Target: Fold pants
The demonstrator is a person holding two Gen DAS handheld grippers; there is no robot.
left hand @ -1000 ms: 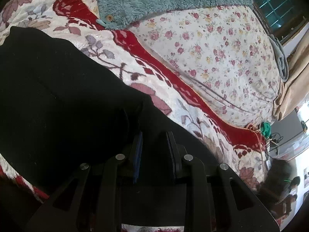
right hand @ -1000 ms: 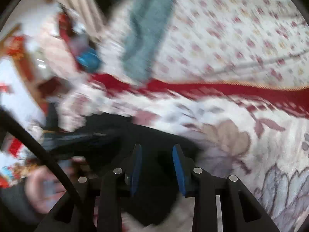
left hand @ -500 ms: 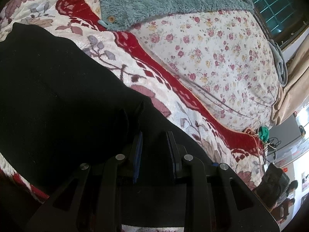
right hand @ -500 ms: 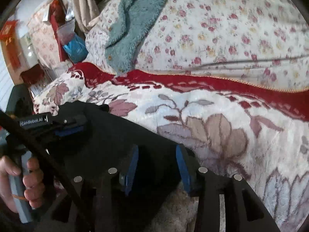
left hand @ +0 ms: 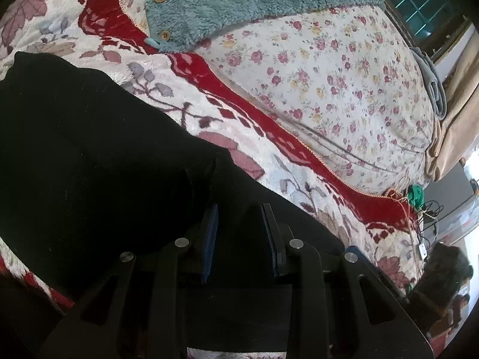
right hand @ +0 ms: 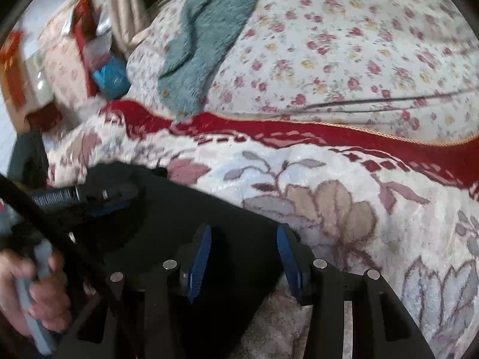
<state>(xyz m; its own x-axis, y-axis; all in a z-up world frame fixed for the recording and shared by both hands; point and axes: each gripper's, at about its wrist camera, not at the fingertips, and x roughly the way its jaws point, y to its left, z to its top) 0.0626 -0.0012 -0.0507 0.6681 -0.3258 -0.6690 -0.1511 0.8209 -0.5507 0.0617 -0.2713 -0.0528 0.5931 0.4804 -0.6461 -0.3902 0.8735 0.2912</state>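
The black pants (left hand: pixel 77 161) lie on a floral blanket (left hand: pixel 185 119) on the bed. My left gripper (left hand: pixel 239 212) sits low over the pants, its blue pads a little apart with a raised fold of black cloth between them. In the right wrist view the pants (right hand: pixel 185 209) fill the lower left. My right gripper (right hand: pixel 244 234) is open, its pads wide apart over the pants' edge next to the blanket (right hand: pixel 329 209). The left gripper tool (right hand: pixel 89 197) and the hand holding it show at the left.
A teal fleece garment with wooden buttons (left hand: pixel 239 3) lies at the back on a rose-print quilt (left hand: pixel 344 74). It also shows in the right wrist view (right hand: pixel 203 36). Cables and clutter (left hand: pixel 425 212) hang off the bed's right side. Bags (right hand: pixel 107 74) stand beside the bed.
My right gripper has opened wider and shifted over the pants' edge. The left gripper has held nearly still on the cloth.
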